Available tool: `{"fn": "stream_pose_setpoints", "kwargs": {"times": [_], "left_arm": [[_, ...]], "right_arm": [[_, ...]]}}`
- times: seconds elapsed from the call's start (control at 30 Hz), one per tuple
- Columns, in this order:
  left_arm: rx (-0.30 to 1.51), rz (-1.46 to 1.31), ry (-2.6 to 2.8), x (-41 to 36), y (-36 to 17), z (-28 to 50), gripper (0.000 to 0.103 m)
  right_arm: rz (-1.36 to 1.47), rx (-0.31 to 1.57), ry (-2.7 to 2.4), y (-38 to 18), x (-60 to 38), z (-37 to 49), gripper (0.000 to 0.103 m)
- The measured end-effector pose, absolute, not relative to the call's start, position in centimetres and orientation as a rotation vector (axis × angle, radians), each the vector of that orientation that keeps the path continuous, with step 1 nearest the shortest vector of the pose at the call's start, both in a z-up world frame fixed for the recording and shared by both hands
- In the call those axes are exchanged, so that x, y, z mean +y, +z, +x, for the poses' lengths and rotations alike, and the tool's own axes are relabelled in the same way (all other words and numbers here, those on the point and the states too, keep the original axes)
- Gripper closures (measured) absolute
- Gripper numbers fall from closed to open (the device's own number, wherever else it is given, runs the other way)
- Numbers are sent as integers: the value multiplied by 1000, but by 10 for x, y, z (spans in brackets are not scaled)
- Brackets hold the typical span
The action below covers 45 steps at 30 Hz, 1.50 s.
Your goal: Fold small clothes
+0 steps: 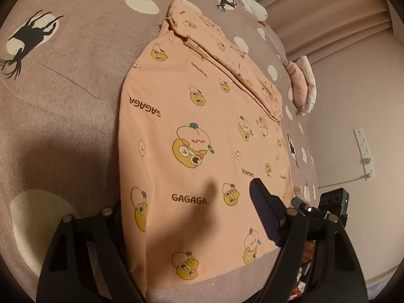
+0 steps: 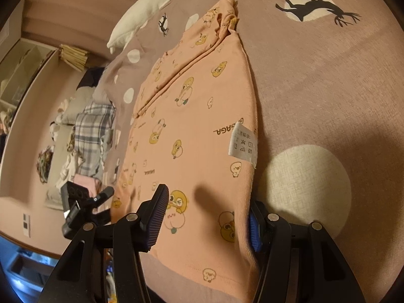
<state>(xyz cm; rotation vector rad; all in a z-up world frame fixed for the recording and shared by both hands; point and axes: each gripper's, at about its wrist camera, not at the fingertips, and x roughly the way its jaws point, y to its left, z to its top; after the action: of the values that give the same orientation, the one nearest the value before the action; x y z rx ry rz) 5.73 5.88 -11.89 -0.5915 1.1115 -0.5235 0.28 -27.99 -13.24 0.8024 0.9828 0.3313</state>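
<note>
**Peach top lies flat on the deer-print bed, a gripper at each lower corner**

On the mauve bedspread [image 1: 63, 96], printed with cream spots and black deer, a small peach top [image 1: 192, 131] lies spread flat, one sleeve folded back across its upper body. Only the right wrist view shows the white care label [image 2: 243, 144] turned out at the garment's side seam, along with a plaid cloth [image 2: 93, 128] and shelving off the bed's far edge. Only the left wrist view shows a wall socket strip [image 1: 363, 149] and a folded pink-and-white cloth [image 1: 301, 85] at the bed's edge.

"GAGAGA" is printed several times across the top, among cartoon ducks and peach-faced figures. The care label carries laundry symbols; its small characters are too fine to read.

Both grippers point forward and downward over the hem. The left gripper [image 1: 186, 217] straddles the lower corner with jaws spread wide; its left finger is hidden under the fabric's edge, and whether the pads press the cloth cannot be told. The right gripper [image 2: 207, 217] has the hem's side edge between its parted jaws, the blue pad [image 2: 253, 232] against the folded edge, the other pad clear above the fabric.
</note>
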Motion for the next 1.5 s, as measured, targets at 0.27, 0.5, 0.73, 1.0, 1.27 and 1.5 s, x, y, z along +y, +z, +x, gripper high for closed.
{"fn": "stream_pose_setpoints", "kwargs": {"times": [0.27,0.5,0.73,1.0,1.27,1.5], "left_arm": [[1130,-635,-515,65,-121,68,44],[1155,-677,-469,79,-133,61,87],[1174,-667,-495,83,-133,54,94],[1183,-675,-541,74,-132,57,94],[1142,-785,-566,90,-132,49,97],[1093,-847,-626,96,-119,42,97]], "right_arm": [[831,976,307,-140,-286,3,71],[848,980,305,-142,-287,-5,89],[861,1004,334,-144,-288,-14,89],[829,1013,322,-141,-275,-2,89],[785,959,348,-128,-272,-8,93],[859,840,443,-115,-277,-12,94]]}}
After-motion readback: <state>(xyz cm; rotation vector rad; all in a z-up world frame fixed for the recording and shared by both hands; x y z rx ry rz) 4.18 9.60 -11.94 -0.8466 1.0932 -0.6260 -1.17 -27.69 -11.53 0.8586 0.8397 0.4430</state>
